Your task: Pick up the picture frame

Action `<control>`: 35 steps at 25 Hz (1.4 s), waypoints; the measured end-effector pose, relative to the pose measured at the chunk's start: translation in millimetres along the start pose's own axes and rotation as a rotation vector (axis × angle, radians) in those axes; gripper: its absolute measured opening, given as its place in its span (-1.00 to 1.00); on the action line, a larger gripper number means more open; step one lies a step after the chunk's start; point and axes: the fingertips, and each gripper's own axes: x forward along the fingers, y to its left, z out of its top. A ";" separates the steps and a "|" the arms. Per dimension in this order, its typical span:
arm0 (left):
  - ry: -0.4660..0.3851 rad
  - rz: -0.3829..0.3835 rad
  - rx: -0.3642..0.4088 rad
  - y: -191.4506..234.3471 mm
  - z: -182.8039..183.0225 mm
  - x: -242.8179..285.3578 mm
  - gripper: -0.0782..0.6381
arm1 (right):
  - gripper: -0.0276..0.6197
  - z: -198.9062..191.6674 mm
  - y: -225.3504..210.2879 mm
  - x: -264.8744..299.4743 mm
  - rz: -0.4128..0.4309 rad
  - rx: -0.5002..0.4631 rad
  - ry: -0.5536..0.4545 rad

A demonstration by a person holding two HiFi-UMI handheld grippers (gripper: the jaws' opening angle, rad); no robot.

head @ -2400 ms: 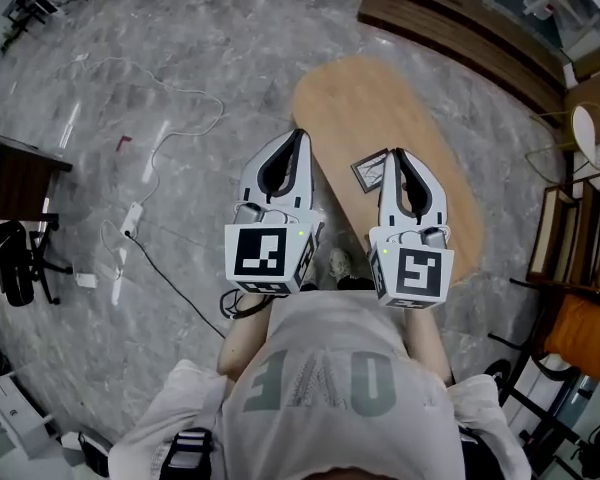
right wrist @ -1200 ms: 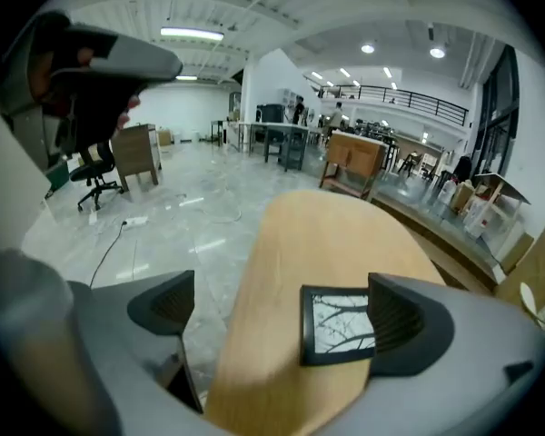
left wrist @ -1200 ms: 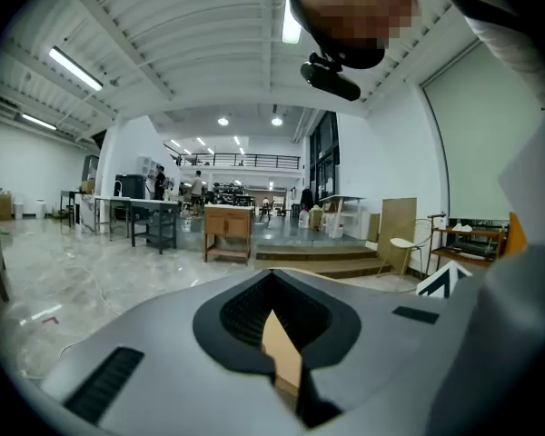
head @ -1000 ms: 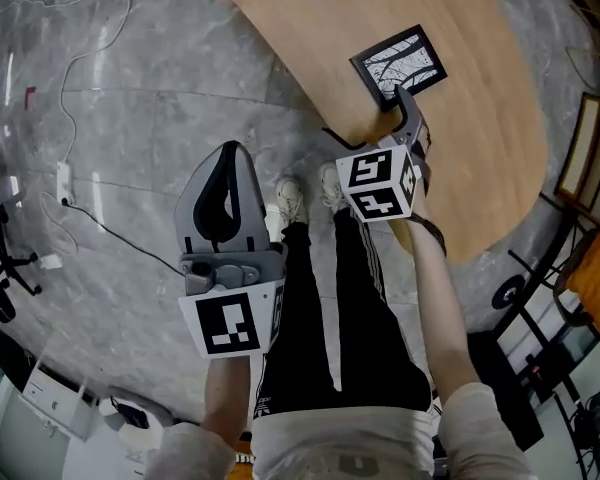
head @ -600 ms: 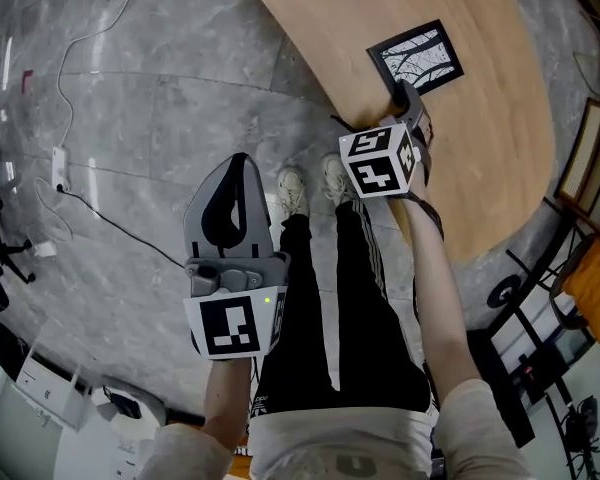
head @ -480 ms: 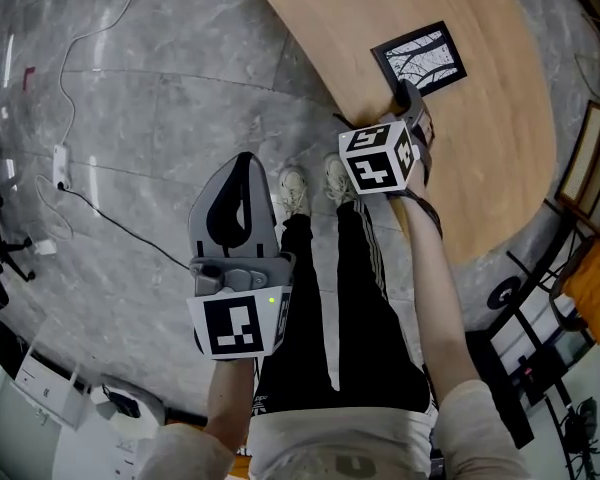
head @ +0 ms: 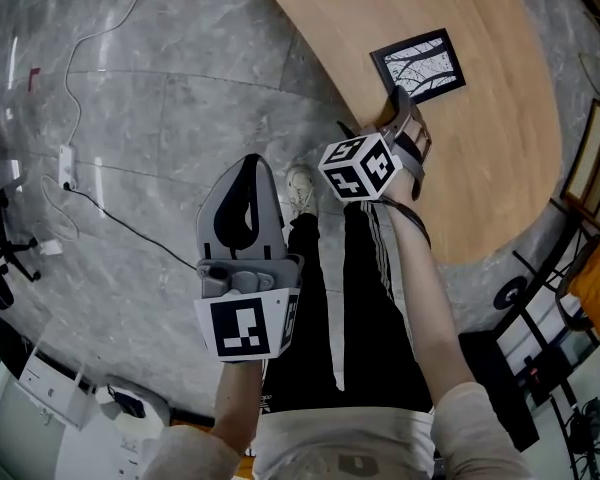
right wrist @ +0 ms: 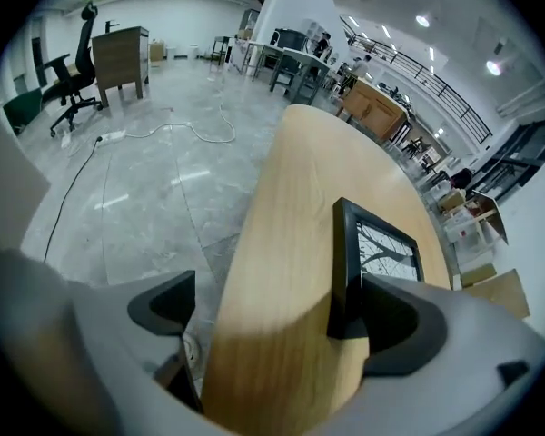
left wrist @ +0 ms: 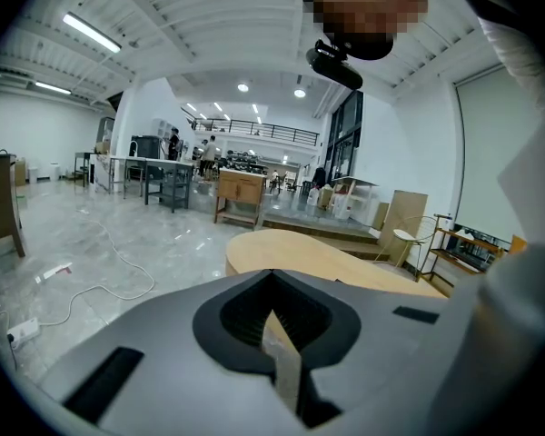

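Right gripper view shows my right hand-held gripper [right wrist: 272, 325] spread wide over the near edge of the wooden worktop [right wrist: 291, 189], clasping nothing. The picture frame [right wrist: 379, 248] lies flat on the worktop, its near corner just beside one jaw. My left hand-held gripper [left wrist: 274, 280] is clenched empty, off the worktop above the grey floor [head: 130, 118].

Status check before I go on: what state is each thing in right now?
frame: lying flat on the table, not gripped.
right hand-held gripper: open, one jaw at the frame's near corner.
left hand-held gripper: shut, empty, held off the table.
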 end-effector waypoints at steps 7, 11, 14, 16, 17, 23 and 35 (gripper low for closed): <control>0.000 0.025 -0.041 9.4 0.6 -4.3 -0.76 | 0.87 2.3 14.9 -8.4 -0.023 -0.021 -0.023; 0.001 0.025 -0.049 9.2 -3.1 -7.1 -0.76 | 0.81 -0.8 21.7 -10.9 -0.047 -0.072 -0.011; 0.004 0.026 -0.069 9.2 -4.7 -8.7 -0.76 | 0.59 -3.5 25.6 -15.1 -0.086 -0.124 -0.010; 0.000 0.030 -0.075 8.5 -3.7 -9.2 -0.76 | 0.36 -4.8 22.6 -20.2 -0.137 -0.144 -0.022; -0.002 0.030 -0.075 7.7 -2.9 -9.5 -0.76 | 0.14 -5.3 19.7 -23.8 -0.169 -0.150 -0.031; -0.006 0.027 -0.049 8.9 0.3 -8.7 -0.76 | -0.40 -5.1 22.4 -35.8 -0.241 -0.176 -0.052; 0.001 0.042 -0.050 10.9 -3.1 -16.0 -0.76 | -0.58 -13.0 30.0 -45.8 -0.282 -0.183 -0.069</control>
